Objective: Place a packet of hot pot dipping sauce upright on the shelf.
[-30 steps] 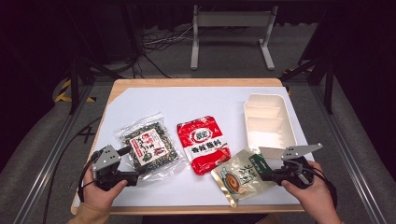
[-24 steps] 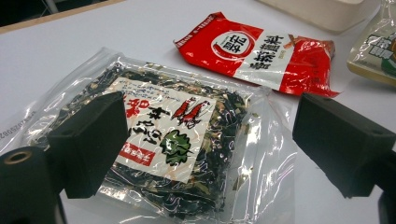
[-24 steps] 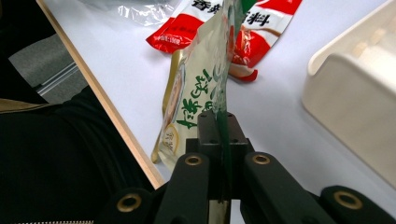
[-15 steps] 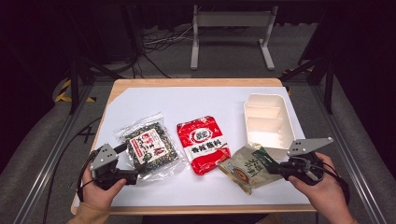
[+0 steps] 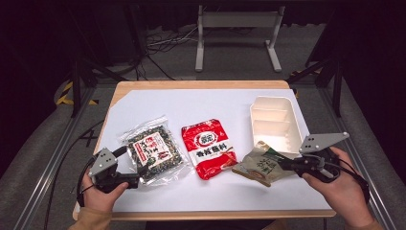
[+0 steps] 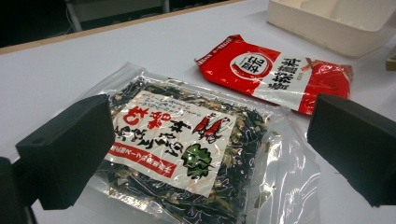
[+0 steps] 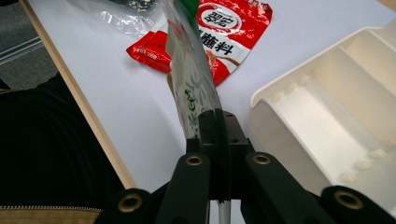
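Note:
My right gripper [image 5: 283, 165] [image 7: 215, 127] is shut on the near edge of a green-and-beige packet [image 5: 260, 164] [image 7: 189, 70], which hangs tilted just above the table beside the white tray [image 5: 270, 99]. A clear bag of dark dried seaweed [image 5: 153, 153] [image 6: 177, 140] lies flat at the front left. My left gripper [image 5: 134, 180] [image 6: 210, 154] stands open at its near edge. Its jaws have just been opening and press on nothing; the bag lies ahead between them. A red packet [image 5: 208, 146] [image 6: 275, 77] [image 7: 224, 23] lies flat in the middle.
The white tray [image 7: 327, 116] [image 6: 327, 23] has several empty compartments and stands at the right of the white table sheet [image 5: 191, 108]. The wooden table edge [image 7: 88, 116] runs close to the person's lap. A metal stand [image 5: 237, 19] is on the floor beyond the table.
The right gripper has risen with the green packet, lifting it off the table and carrying it right toward the tray. The left hand stays in place.

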A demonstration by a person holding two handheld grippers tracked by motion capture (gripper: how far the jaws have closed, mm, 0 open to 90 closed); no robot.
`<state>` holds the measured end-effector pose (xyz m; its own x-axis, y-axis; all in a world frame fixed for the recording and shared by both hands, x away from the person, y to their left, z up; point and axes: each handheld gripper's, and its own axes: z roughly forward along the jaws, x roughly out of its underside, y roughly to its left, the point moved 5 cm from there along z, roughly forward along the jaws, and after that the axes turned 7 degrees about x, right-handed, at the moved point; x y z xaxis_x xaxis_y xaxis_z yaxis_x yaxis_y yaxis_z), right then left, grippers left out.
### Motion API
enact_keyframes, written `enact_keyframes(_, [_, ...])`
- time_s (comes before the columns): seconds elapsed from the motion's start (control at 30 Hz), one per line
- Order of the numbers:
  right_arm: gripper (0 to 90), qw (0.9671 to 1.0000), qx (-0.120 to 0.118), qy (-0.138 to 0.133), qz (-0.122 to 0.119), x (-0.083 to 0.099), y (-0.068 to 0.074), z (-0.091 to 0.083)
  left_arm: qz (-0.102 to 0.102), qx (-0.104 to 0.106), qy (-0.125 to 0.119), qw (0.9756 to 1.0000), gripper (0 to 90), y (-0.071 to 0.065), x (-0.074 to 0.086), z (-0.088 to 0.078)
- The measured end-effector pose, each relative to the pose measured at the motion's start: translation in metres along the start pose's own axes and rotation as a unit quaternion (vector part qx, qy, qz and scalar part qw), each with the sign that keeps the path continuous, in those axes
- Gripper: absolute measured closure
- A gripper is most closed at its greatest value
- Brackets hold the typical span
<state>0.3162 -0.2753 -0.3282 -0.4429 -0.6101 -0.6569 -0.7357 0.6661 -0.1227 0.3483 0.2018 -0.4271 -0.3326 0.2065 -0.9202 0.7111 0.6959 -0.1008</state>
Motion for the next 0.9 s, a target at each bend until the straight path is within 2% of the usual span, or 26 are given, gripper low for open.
enact_keyframes(0.1, [89.5,1.0000,0.001,0.002,-0.007,-0.005,-0.003,-0.003,-0.004,-0.008,0.014,0.9999,2.0,0.003,0.002,0.000])
enact_keyframes(0.17, [89.5,0.9999,0.002,0.003,-0.010,-0.009,-0.005,-0.006,-0.013,-0.020,0.018,0.9996,2.6,0.007,0.003,0.001])
enact_keyframes(0.23, [89.5,0.9999,0.004,0.000,-0.013,-0.013,-0.006,-0.008,-0.020,-0.024,0.018,0.9994,2.8,0.009,0.003,0.001])
enact_keyframes(0.33, [89.5,0.9998,0.007,-0.001,-0.016,-0.019,-0.011,-0.012,-0.010,-0.030,0.019,0.9993,3.1,0.010,0.002,0.000])
enact_keyframes(0.73, [89.5,0.9990,0.026,-0.005,-0.036,-0.044,-0.026,-0.028,-0.013,-0.028,0.019,0.9993,4.6,0.011,0.002,-0.002])
enact_keyframes(0.9, [89.5,0.9987,0.027,-0.018,-0.039,-0.057,-0.029,-0.032,-0.016,-0.032,0.021,0.9991,5.2,0.013,0.002,-0.003])
